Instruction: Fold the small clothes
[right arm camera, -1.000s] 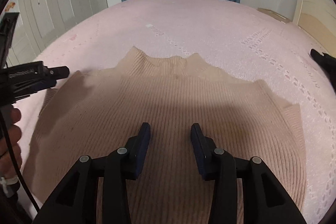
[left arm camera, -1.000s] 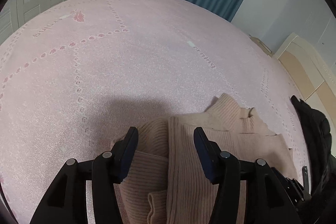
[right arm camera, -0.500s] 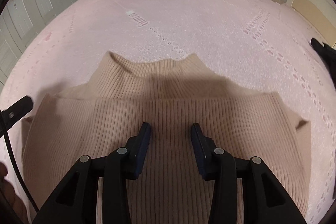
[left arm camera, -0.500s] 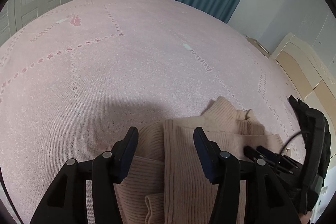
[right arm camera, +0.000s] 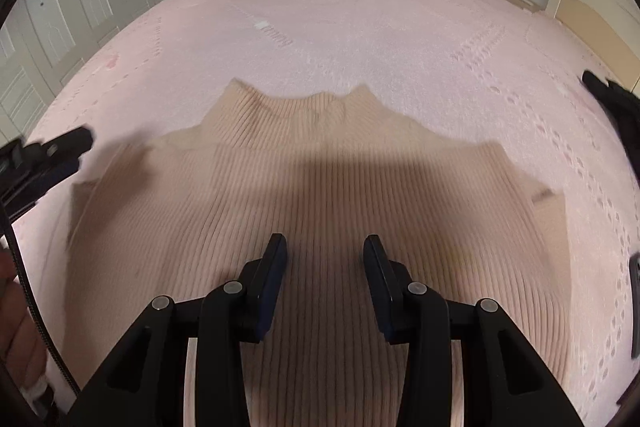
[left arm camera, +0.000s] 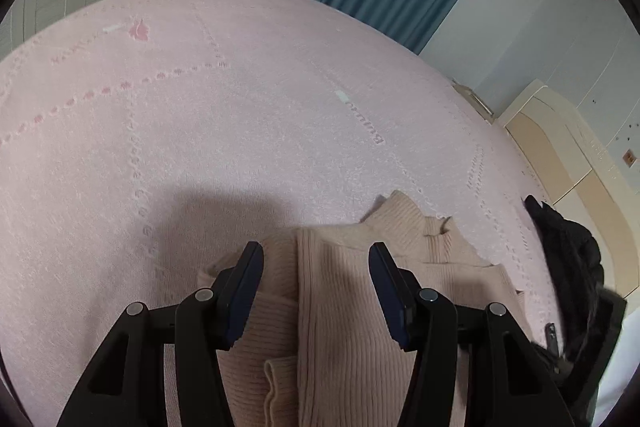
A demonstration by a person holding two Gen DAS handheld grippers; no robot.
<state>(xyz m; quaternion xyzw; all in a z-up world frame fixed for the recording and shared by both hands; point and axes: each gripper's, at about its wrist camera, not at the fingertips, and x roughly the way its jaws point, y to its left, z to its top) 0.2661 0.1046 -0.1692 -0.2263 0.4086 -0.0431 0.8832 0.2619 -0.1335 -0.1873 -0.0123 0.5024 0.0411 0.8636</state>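
Left wrist view: left hand-held gripper (left arm camera: 316, 291) hangs part-open, empty, over the folded beige ribbed sweater (left arm camera: 344, 311) at lower centre on the pink bed (left arm camera: 200, 131). Right hand-held gripper (right arm camera: 325, 281) likewise part-open, grasping nothing, above the sweater's ribbed body; hem cut off below. Black garment (left arm camera: 568, 251) at right edge, indistinct.
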